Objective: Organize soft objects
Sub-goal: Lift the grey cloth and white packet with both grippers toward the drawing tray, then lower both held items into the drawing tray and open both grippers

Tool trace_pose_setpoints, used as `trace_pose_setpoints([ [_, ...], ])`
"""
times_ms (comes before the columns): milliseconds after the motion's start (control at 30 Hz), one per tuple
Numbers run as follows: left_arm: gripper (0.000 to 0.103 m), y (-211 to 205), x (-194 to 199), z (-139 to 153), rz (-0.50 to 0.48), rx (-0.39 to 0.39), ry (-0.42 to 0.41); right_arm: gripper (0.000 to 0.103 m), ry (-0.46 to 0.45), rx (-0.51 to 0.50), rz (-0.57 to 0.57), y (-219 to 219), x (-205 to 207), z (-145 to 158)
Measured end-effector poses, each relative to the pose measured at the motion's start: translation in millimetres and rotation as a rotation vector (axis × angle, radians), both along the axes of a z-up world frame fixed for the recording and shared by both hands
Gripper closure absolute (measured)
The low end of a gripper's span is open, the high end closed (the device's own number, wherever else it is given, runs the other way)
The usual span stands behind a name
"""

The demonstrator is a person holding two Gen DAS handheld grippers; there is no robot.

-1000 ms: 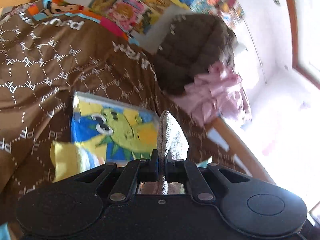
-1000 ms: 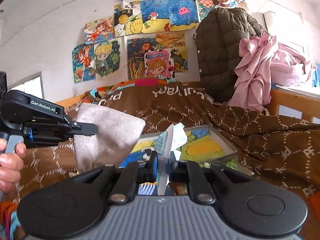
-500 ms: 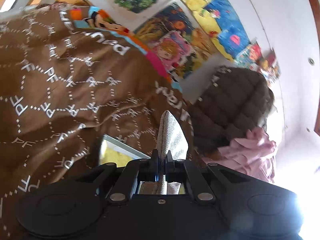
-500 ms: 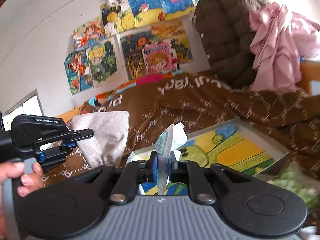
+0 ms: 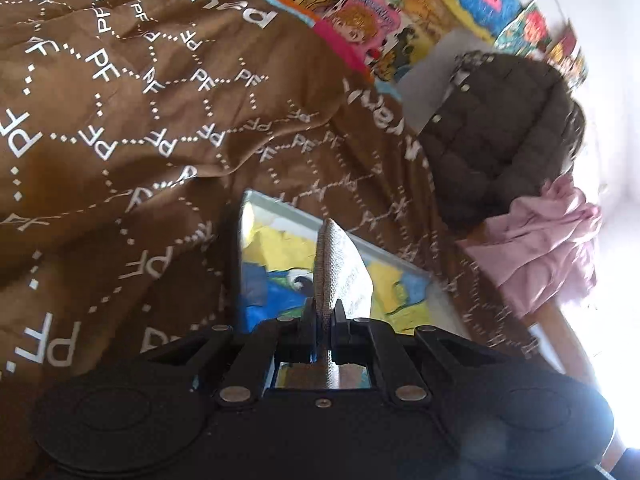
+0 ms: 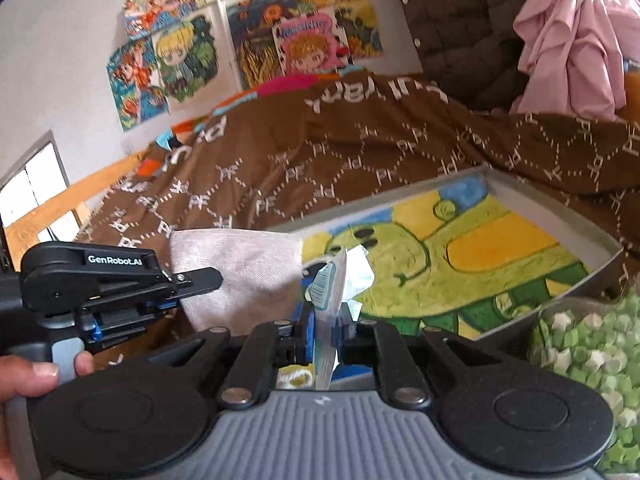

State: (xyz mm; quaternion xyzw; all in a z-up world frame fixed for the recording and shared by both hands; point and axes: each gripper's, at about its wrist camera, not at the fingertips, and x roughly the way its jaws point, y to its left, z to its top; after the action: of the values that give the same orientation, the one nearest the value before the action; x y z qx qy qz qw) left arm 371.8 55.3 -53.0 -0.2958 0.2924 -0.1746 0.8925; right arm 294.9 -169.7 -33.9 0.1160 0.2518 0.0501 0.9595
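My left gripper [image 5: 323,312] is shut on a beige fabric pouch [image 5: 334,270], which stands edge-on between its fingers. In the right wrist view the same pouch [image 6: 240,276] hangs from the left gripper [image 6: 204,278] at the left edge of a shallow grey tray [image 6: 560,204] lined with a green-and-yellow cartoon picture. My right gripper [image 6: 324,320] is shut on a thin plastic tissue packet [image 6: 330,280] with a blue barcode strip, held above the tray's near left part. The tray [image 5: 280,210] lies on a brown patterned bedspread [image 5: 140,120].
A dark quilted jacket [image 6: 452,28] and pink cloth [image 6: 568,36] hang at the bed's far right end. A container of small green and white paper stars [image 6: 584,364] sits at the lower right. Drawings [image 6: 304,36] cover the wall. A hand [image 6: 28,376] holds the left gripper's handle.
The left gripper with the pouch has dropped closer to the tray's left edge. The right gripper has tilted down and nearer, so the tray fills more of its view.
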Motion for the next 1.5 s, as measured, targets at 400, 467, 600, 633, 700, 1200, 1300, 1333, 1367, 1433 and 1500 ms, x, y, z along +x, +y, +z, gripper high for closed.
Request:
trace_pose_setpoints([
  [400, 0.088, -6.2, 4.2, -4.1, -0.003, 0.146, 0.070, 0.073, 0.062, -0.003, -0.058, -8.9, 2.5, -6.2],
  [467, 0.083, -8.3, 2.5, -2.6, -0.005, 0.167, 0.063, 0.064, 0.066, -0.021, -0.071, -10.1, 0.3, -5.0],
  [600, 0.069, -15.9, -2.4, 2.6, -0.013, 0.220, 0.037, 0.048, 0.062, -0.044, -0.090, -12.9, -4.3, -0.4],
  [633, 0.063, -18.0, -4.1, 4.0, -0.012, 0.232, 0.029, 0.047, 0.063, -0.046, -0.097, -13.7, -5.2, 1.0],
  [700, 0.052, -22.5, -8.9, 6.9, -0.008, 0.258, 0.010, 0.042, 0.065, -0.042, -0.110, -16.3, -7.3, 3.9],
  [1200, 0.016, -47.2, -66.2, 53.9, -0.012, 0.383, -0.202, 0.010, -0.069, -0.083, -0.186, -35.9, -68.4, 57.7],
  [1300, 0.015, -53.4, -82.9, 64.5, -0.039, 0.416, -0.244, 0.007, -0.094, -0.091, -0.190, -38.7, -85.8, 66.8],
  [1333, 0.013, -54.7, -87.4, 66.9, -0.049, 0.421, -0.254, 0.006, -0.102, -0.093, -0.194, -39.9, -92.5, 69.3],
  [1367, 0.010, -55.9, -93.6, 69.4, -0.058, 0.426, -0.265, 0.005, -0.108, -0.093, -0.199, -40.9, -98.2, 71.6],
  [1433, 0.004, -57.1, -106.4, 72.9, -0.062, 0.440, -0.284, 0.003, -0.120, -0.091, -0.206, -42.8, -109.0, 75.8],
  [1500, 0.004, -57.7, -121.1, 75.5, -0.079, 0.464, -0.311, 0.001, -0.133, -0.096, -0.215, -45.4, -119.9, 79.5],
])
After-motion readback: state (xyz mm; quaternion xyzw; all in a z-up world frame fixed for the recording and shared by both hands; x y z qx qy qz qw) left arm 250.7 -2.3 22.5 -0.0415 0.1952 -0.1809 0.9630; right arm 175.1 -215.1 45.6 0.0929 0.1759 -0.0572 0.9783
